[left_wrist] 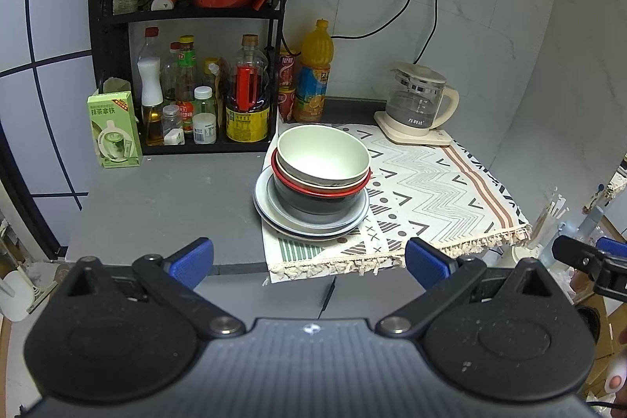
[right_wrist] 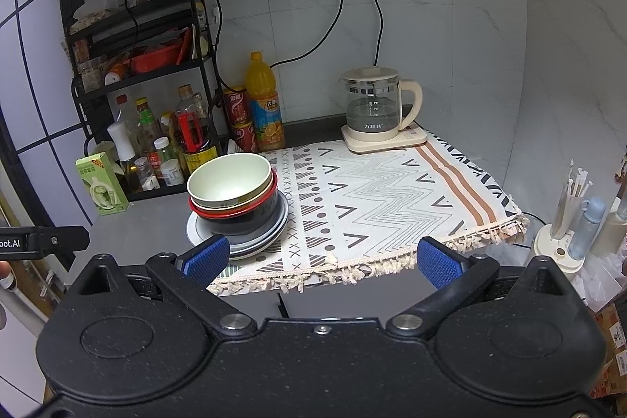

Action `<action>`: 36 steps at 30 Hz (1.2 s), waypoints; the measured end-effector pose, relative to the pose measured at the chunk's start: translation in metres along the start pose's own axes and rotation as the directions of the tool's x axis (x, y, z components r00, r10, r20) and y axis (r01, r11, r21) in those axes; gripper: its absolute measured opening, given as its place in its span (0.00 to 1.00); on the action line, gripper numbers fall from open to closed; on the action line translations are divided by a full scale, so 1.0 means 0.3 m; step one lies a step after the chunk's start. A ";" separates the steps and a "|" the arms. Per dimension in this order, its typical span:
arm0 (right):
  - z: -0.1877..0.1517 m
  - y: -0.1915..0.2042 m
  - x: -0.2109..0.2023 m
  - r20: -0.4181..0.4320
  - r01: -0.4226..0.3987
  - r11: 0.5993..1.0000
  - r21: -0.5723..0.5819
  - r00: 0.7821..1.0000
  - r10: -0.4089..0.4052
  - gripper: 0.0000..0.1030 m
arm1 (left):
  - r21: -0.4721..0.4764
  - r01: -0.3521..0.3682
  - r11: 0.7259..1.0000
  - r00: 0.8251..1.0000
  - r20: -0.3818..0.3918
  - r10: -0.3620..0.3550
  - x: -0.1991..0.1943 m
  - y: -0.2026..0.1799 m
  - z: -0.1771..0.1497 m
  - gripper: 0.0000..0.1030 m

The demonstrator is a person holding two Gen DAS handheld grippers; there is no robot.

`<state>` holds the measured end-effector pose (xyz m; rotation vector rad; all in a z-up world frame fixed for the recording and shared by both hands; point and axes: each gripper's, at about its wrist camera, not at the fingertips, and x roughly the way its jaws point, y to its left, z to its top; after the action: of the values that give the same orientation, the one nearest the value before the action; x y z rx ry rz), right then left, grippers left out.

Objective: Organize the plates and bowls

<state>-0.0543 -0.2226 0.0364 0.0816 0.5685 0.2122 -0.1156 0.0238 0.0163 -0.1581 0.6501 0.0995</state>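
Bowls (left_wrist: 323, 159) sit nested on stacked plates (left_wrist: 309, 222); left tool (left_wrist: 309, 263) and right tool (right_wrist: 323, 257) hover wide, empty; sorting looks done or unstarted.

I cannot count the plates (left_wrist: 313, 228) under the bowls (left_wrist: 323, 159), because only their rims show. The labels on the bottles in the black rack (left_wrist: 188, 14) are too small for me to read. In the left wrist view the right gripper (left_wrist: 595, 261) is cut by the picture's edge, so its jaws stay unknown there. A hand (right_wrist: 4, 275) is also cut off.
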 end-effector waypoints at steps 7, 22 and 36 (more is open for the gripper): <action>-0.003 -0.006 -0.001 -0.005 -0.001 1.000 0.004 1.000 0.001 1.00 | 0.000 0.002 1.000 1.000 -0.004 -0.002 0.004 -0.003 0.006 1.00; -0.009 -0.020 -0.004 -0.007 0.015 1.000 0.009 1.000 -0.015 1.00 | 0.009 0.010 1.000 1.000 -0.012 -0.010 0.007 -0.025 -0.001 1.00; -0.018 -0.027 0.017 -0.029 0.027 1.000 0.015 0.999 -0.026 1.00 | 0.003 0.020 1.000 0.999 -0.025 -0.020 0.033 -0.037 -0.009 1.00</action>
<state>-0.0516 -0.2293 0.0280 0.0863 0.5994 0.1832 -0.1078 0.0129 0.0094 -0.1629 0.6738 0.0769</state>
